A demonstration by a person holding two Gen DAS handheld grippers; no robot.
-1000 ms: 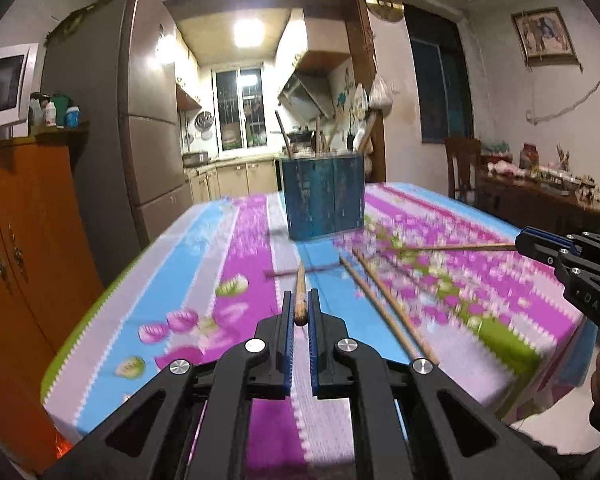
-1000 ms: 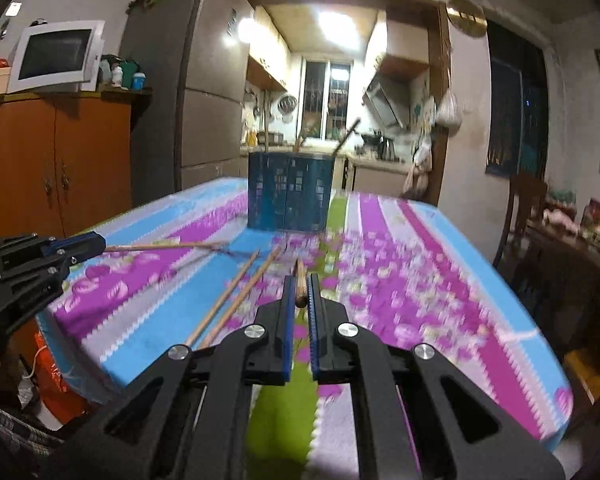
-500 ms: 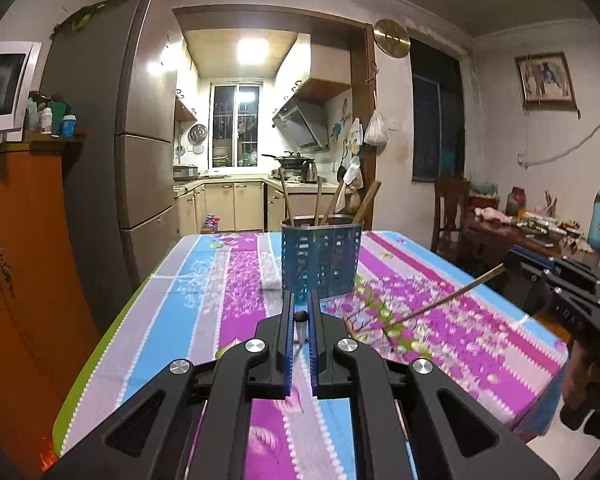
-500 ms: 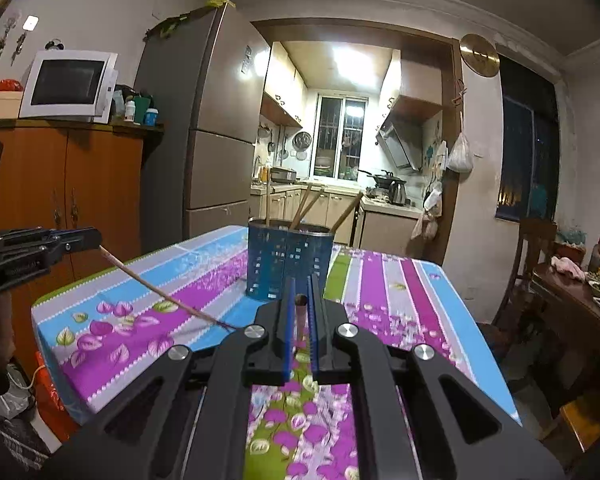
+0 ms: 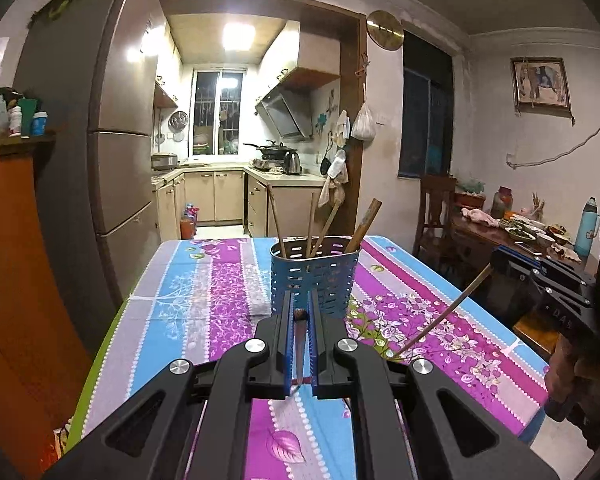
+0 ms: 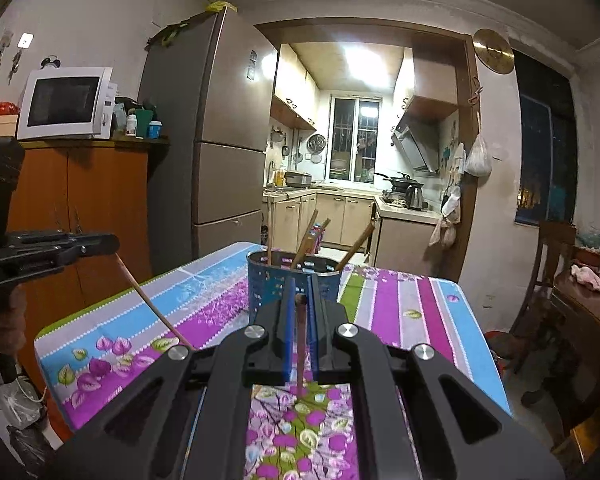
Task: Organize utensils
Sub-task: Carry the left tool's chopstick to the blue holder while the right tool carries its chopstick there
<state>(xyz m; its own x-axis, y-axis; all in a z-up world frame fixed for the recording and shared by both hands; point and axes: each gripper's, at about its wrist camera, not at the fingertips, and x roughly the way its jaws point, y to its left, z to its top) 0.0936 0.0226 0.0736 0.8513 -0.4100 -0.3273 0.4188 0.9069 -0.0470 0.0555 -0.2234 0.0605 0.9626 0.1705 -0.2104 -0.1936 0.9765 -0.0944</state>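
A blue perforated utensil holder stands on the striped tablecloth and holds several wooden chopsticks; it also shows in the right wrist view. My left gripper is shut on a wooden chopstick, held above the table just in front of the holder. My right gripper is shut on another wooden chopstick, also in front of the holder. Each gripper shows in the other's view with its chopstick slanting down: the right gripper at the right, the left gripper at the left.
The table has a flowered purple, blue and green cloth. A fridge and orange cabinet stand to the left. A wooden chair and a cluttered side table are to the right. The kitchen lies beyond.
Both grippers have lifted their chopsticks off the table and tipped them upward. The views now look level at the holder, which sits closer than before.
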